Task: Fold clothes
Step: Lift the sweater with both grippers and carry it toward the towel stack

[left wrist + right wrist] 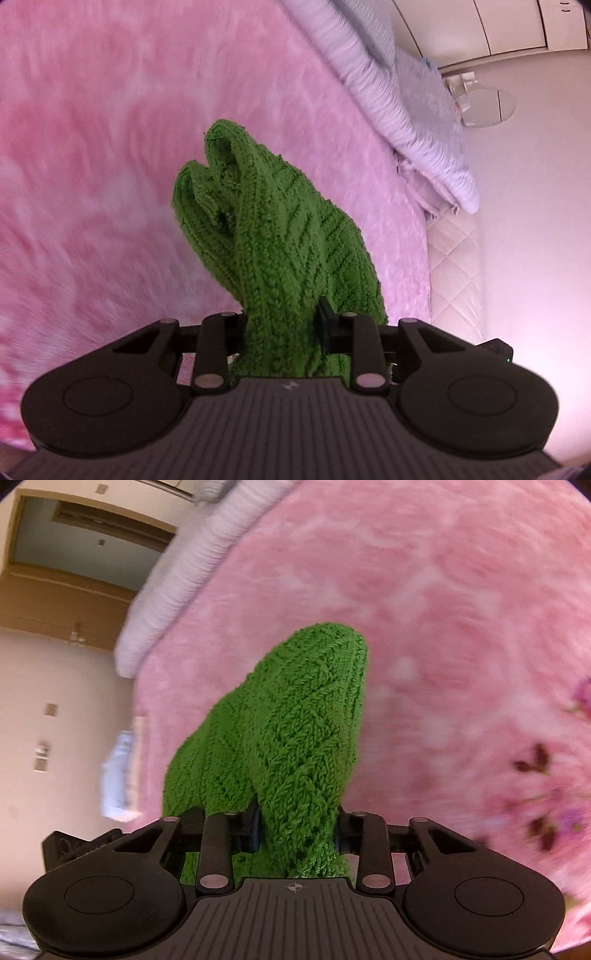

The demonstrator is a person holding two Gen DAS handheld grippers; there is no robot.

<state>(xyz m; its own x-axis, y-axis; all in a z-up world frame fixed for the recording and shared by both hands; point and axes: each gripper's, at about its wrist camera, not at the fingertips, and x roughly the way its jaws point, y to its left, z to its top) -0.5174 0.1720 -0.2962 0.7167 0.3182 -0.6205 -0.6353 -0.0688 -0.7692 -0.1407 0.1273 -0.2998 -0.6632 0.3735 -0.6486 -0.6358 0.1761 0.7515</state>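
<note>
A green knitted garment (280, 236) hangs bunched from my left gripper (282, 332), which is shut on it and holds it above a pink fluffy bedspread (110, 147). In the right wrist view the same green knit (295, 731) is clamped in my right gripper (297, 830), also lifted over the pink bedspread (443, 627). The fingertips of both grippers are hidden in the knit folds. The part of the garment between the two grippers is out of view.
A lavender ribbed pillow (406, 110) lies along the bed's edge, and shows in the right wrist view (184, 572). A quilted white mattress side (454, 266) drops to the floor. A round glass table (484, 105) stands beyond. A doorway (74, 554) is at left.
</note>
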